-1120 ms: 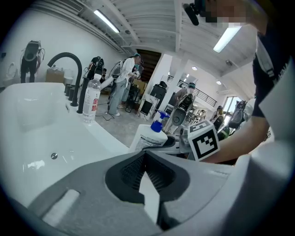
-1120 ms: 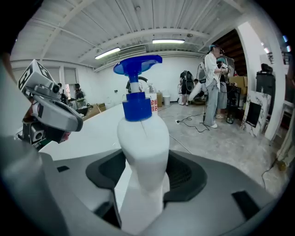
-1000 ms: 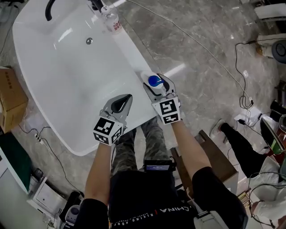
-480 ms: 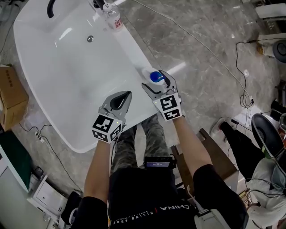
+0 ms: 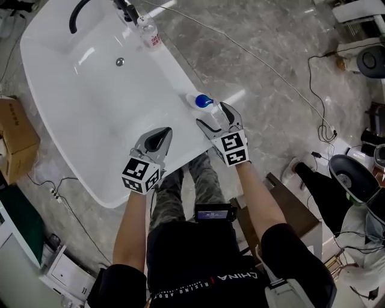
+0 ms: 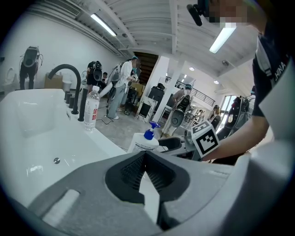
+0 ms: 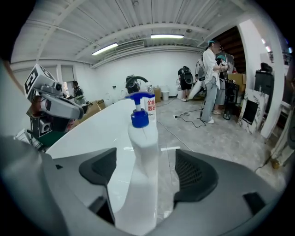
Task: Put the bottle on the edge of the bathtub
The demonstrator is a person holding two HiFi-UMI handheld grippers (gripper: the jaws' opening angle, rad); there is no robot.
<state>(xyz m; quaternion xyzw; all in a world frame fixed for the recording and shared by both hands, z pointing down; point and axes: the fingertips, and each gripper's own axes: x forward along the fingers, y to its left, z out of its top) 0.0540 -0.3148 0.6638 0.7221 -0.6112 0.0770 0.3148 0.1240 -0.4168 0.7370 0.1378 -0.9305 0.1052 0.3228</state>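
**Left.** A cardboard box (image 5: 18, 135) lies on the floor beside the white bathtub (image 5: 174, 66). A black faucet (image 5: 77, 15) arches over the bathtub's far end, and a drain (image 5: 120, 61) shows in the basin below it.

**Centre left.** The left gripper (image 5: 159, 137) hangs over the near end of the bathtub. Its jaws are pressed together, with nothing between them. It is well apart from the task's bottle.

**Far rim.** A clear water bottle (image 5: 148, 30) with a red label stands upright on the rim next to the faucet.

**Centre right.** The white pump bottle (image 5: 201, 102), with its blue pump head, stands upright on the right-hand edge of the bathtub. The right gripper (image 5: 215, 117) points at it from the near side. Its jaws are opening, and in the right gripper view the pump bottle rises between them. There is a gap on each side, so neither pad presses on it. From above, the blue pump head shows just beyond the fingertips (image 5: 224, 107).

**Right.** A grey marbled floor (image 5: 271, 72) runs alongside the bathtub, crossed by a thin cable (image 5: 283, 72).
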